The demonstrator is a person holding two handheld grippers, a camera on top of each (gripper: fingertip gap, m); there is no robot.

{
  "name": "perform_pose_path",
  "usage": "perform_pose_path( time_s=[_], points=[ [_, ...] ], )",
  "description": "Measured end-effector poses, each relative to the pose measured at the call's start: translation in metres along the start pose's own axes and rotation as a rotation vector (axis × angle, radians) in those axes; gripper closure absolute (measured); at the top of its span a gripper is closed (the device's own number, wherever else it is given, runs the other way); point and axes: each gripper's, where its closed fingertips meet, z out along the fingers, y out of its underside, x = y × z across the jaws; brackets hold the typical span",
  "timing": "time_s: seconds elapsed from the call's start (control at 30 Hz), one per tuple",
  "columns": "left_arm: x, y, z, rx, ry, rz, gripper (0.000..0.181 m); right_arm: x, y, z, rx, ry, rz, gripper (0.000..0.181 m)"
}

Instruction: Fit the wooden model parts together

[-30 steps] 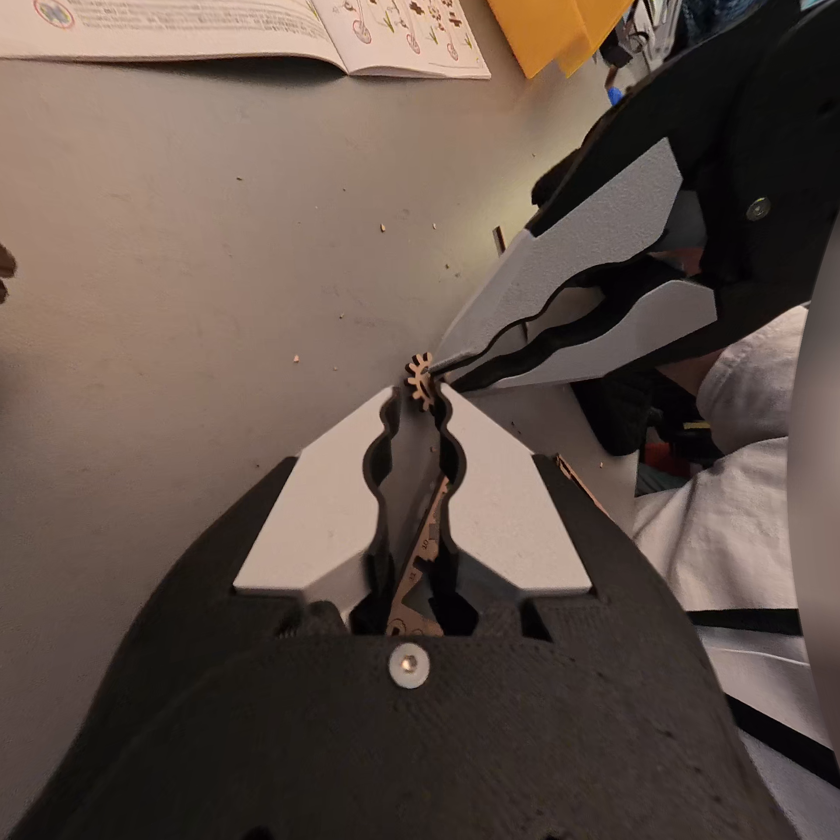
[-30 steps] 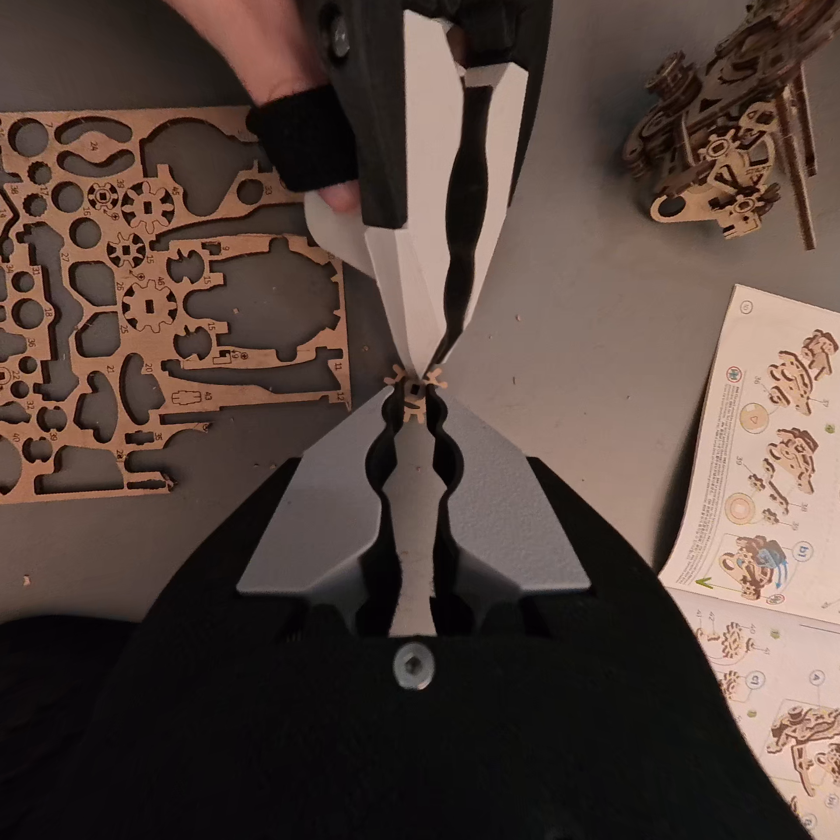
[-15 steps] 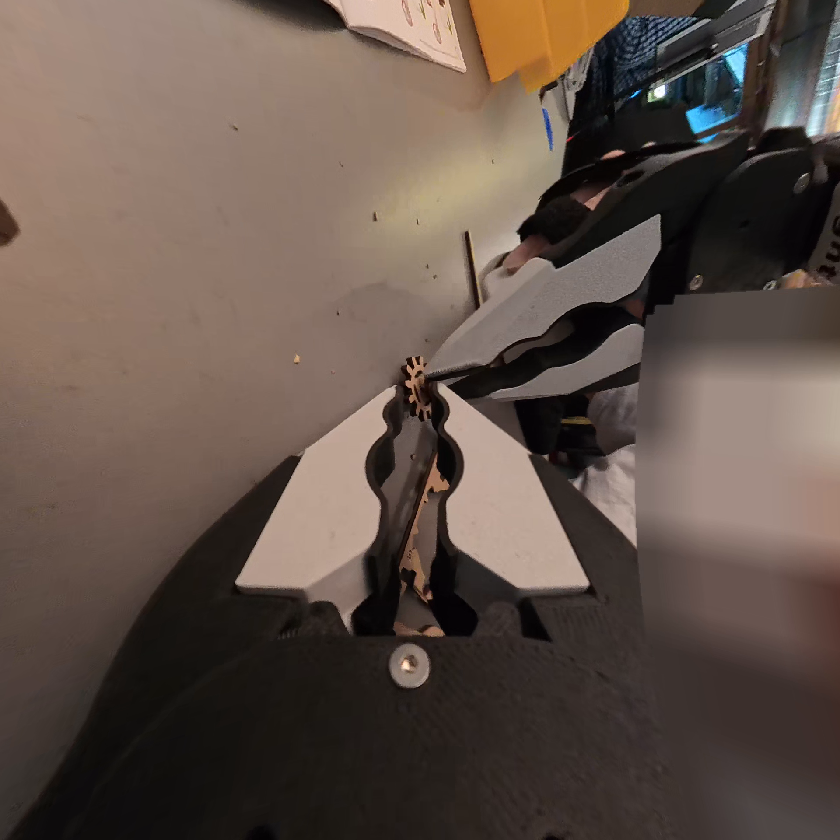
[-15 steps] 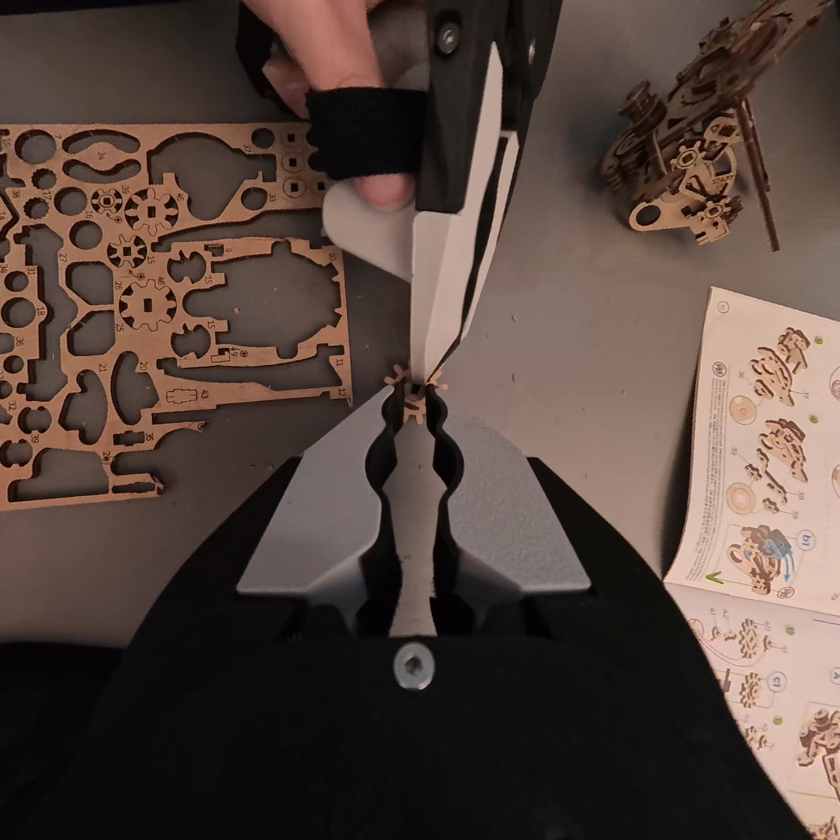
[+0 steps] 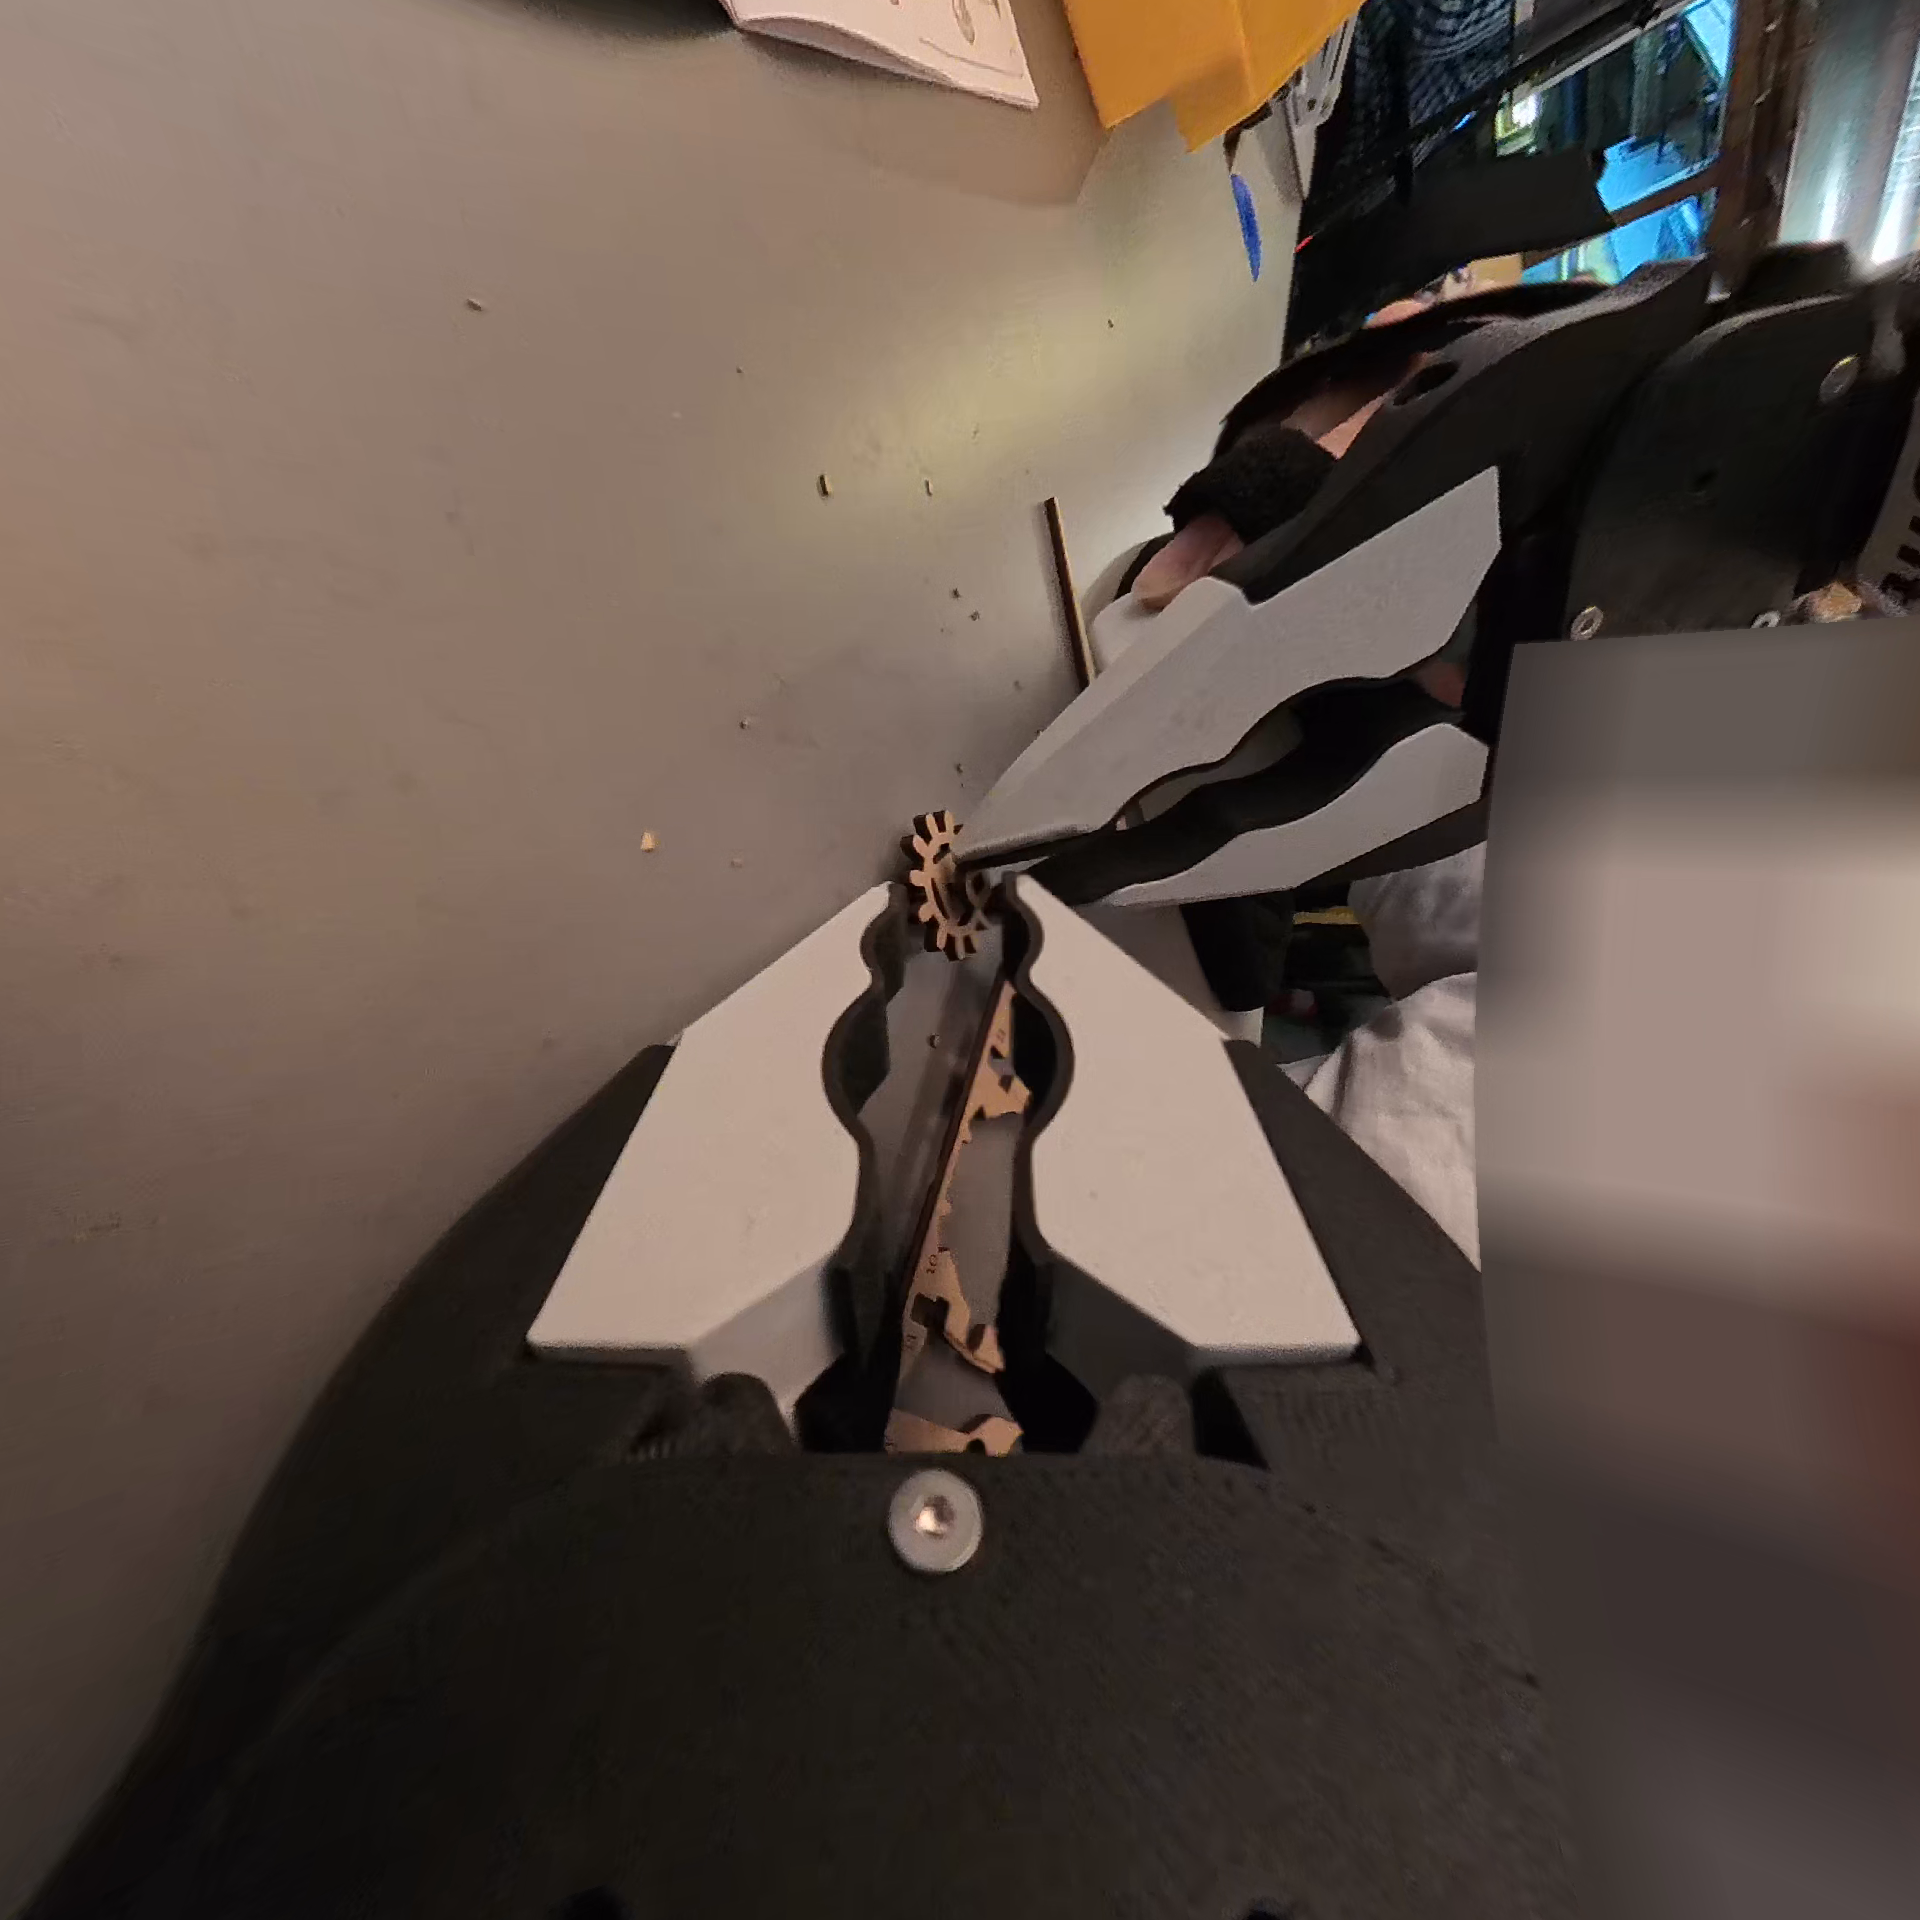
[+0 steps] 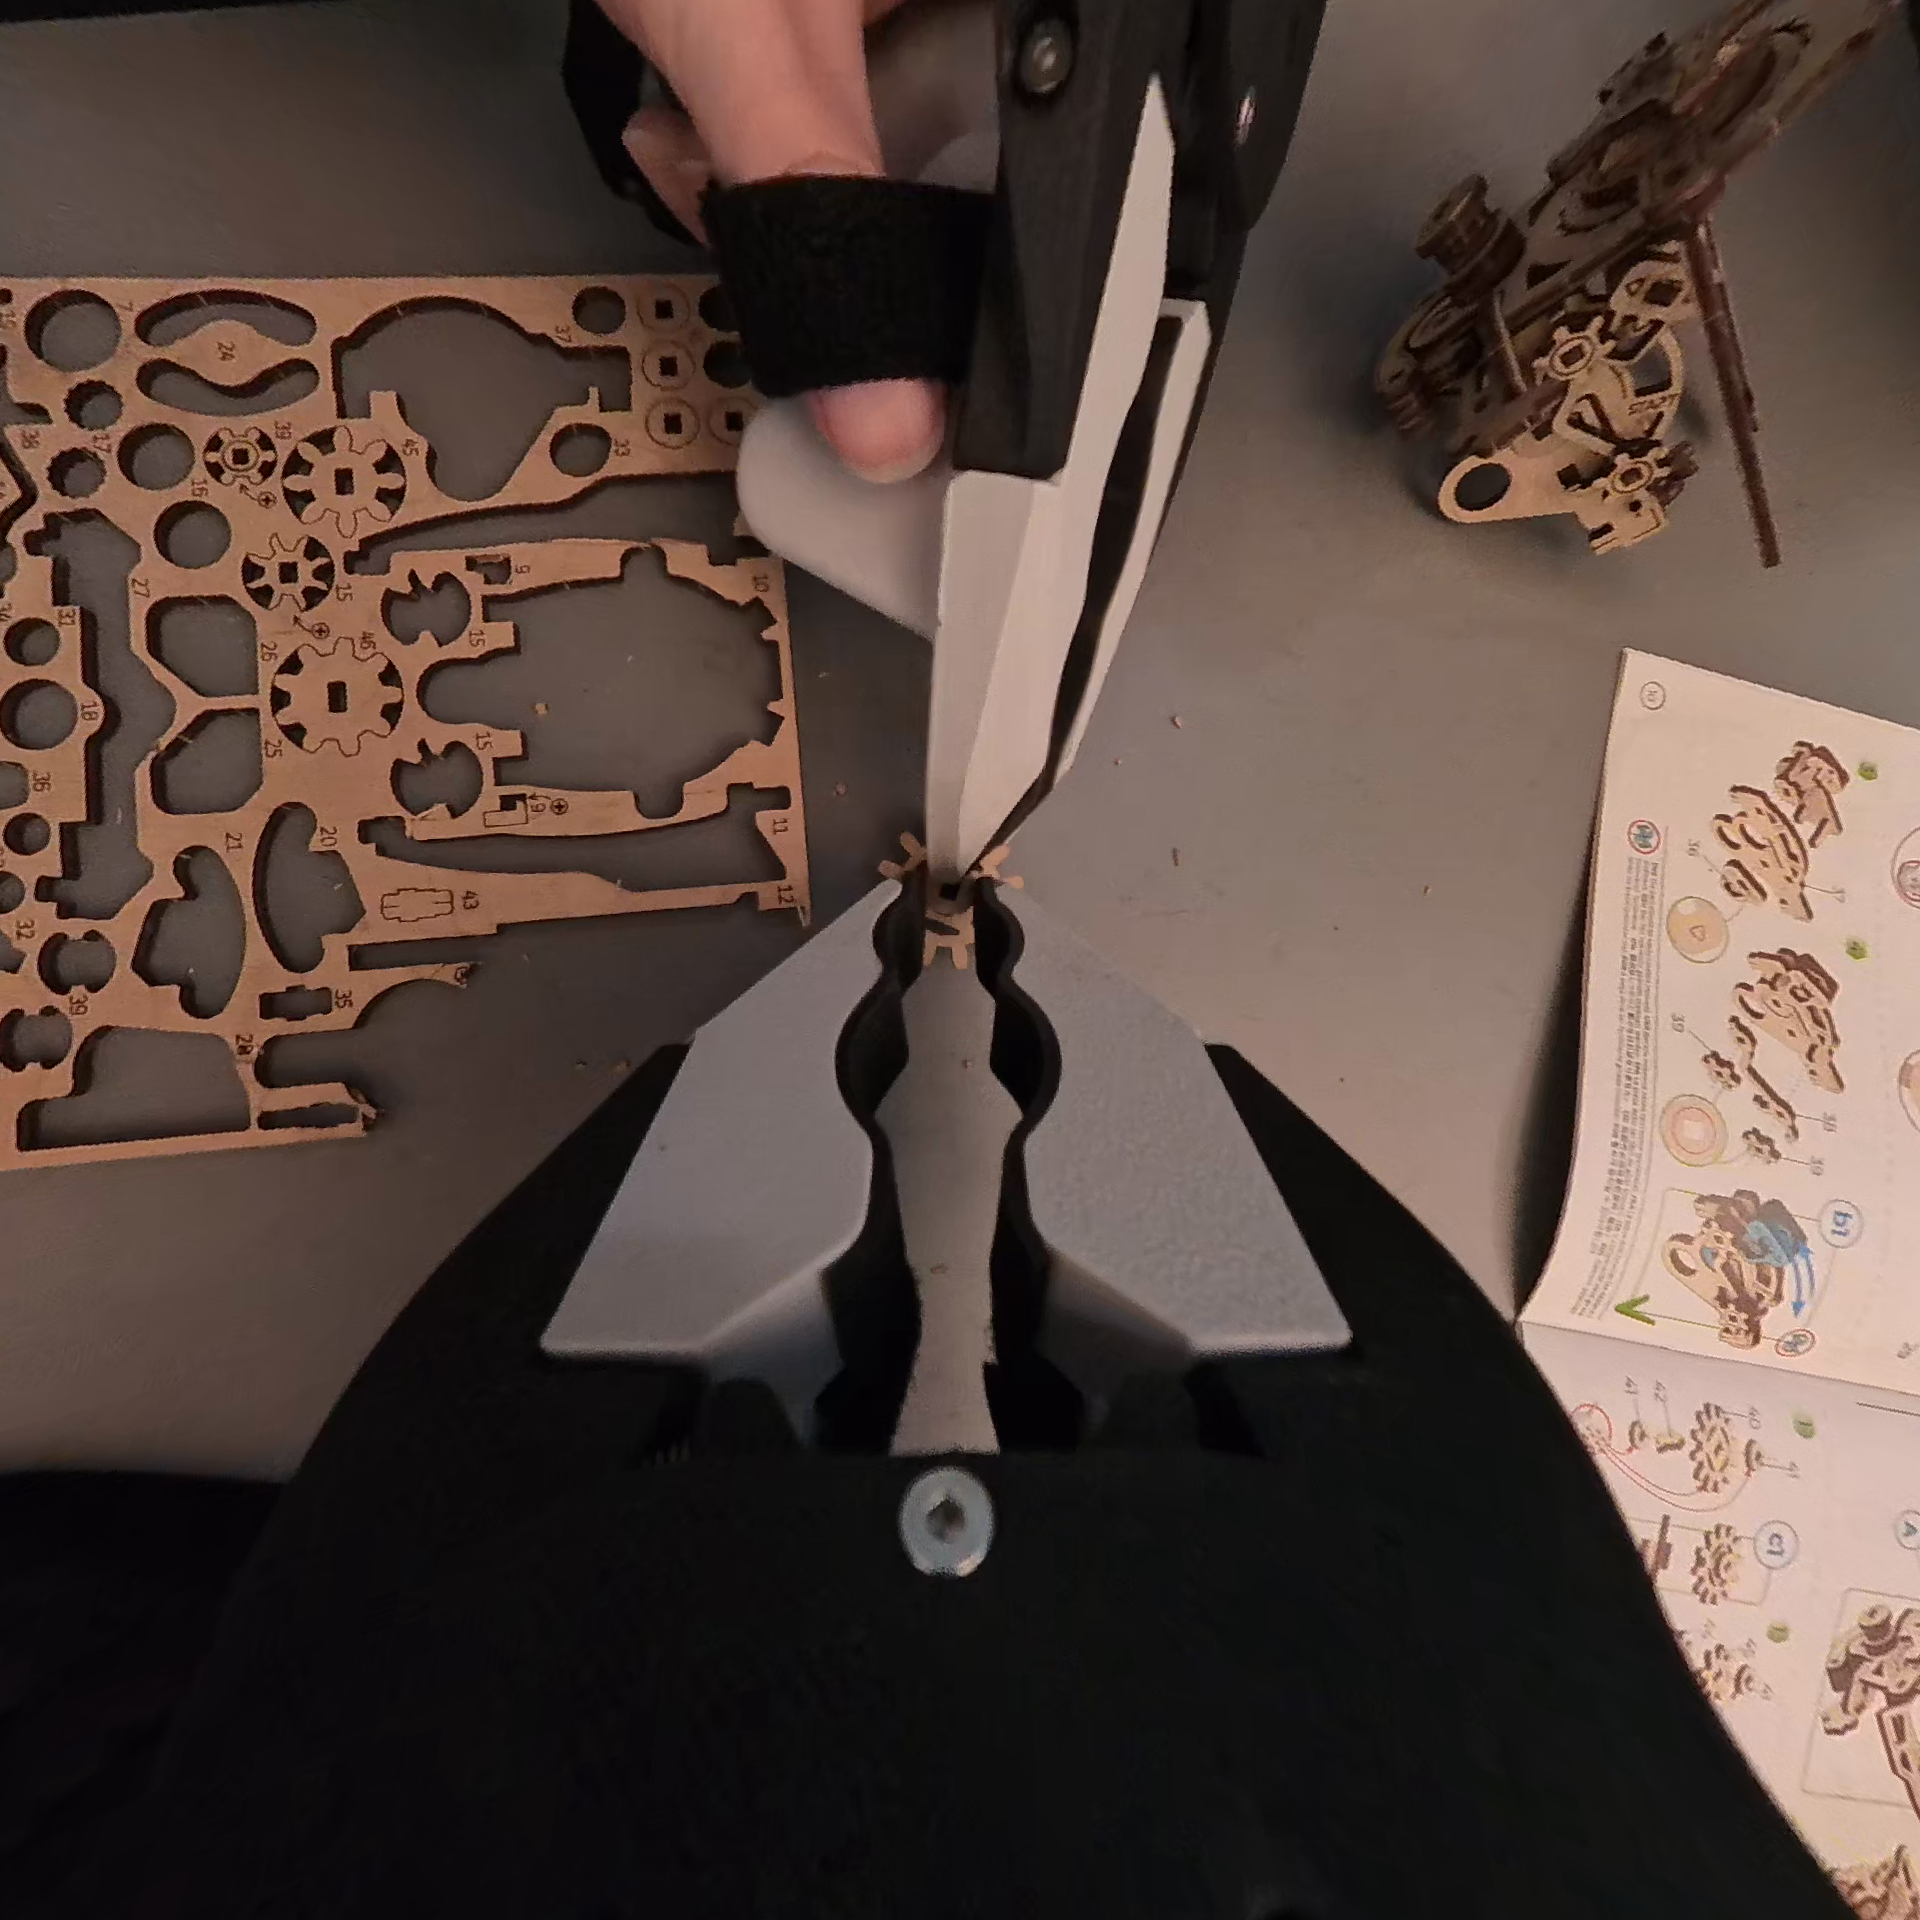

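Observation:
A small wooden gear (image 6: 943, 906) with a square hole is pinched between both grippers above the grey table. My right gripper (image 6: 948, 927) is shut on its lower part. My left gripper (image 6: 971, 860) comes down from the top of the right wrist view and is shut on its upper part. In the left wrist view the gear (image 5: 935, 883) stands edge-on at my left gripper (image 5: 951, 912) tips. The right gripper (image 5: 966, 857) reaches in from the right and its tips meet the gear's middle.
A flat wooden parts sheet (image 6: 416, 675) with many cut-outs lies at the left. A partly built wooden model (image 6: 1558, 364) stands at the back right. An open instruction booklet (image 6: 1766, 1039) lies at the right. A thin wooden stick (image 5: 1068, 592) lies near the table edge. The grippers are tip to tip, or close to it.
The left gripper has rolled and tilted, so it shows more edge-on in the right wrist view, with its hand lower in frame. The gear stays pinched between both grippers.

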Motion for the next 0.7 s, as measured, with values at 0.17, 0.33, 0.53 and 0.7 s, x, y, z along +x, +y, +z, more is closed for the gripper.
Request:
perform_pose_path(
  time_s=[0.17, 0.33, 0.53, 0.7],
  points=[
    [-0.0030, -0.0006, 0.0007, 0.007, -0.036, 0.020, 0.171, 0.0000, 0.0001, 0.0001, 0.000, 0.004, -0.014, 0.173],
    [-0.0037, -0.0006, 0.0008, 0.027, -0.019, 0.010, 0.174, -0.0011, 0.0004, 0.0009, 0.012, -0.009, -0.015, 0.173],
    [-0.0038, -0.0007, 0.0010, 0.047, -0.046, 0.051, 0.174, -0.0012, 0.0006, 0.0012, 0.022, -0.016, -0.018, 0.173],
    [-0.0036, -0.0006, 0.0009, 0.041, -0.025, 0.031, 0.174, -0.0006, 0.0001, 0.0013, 0.042, -0.035, 0.016, 0.173]
  ],
)
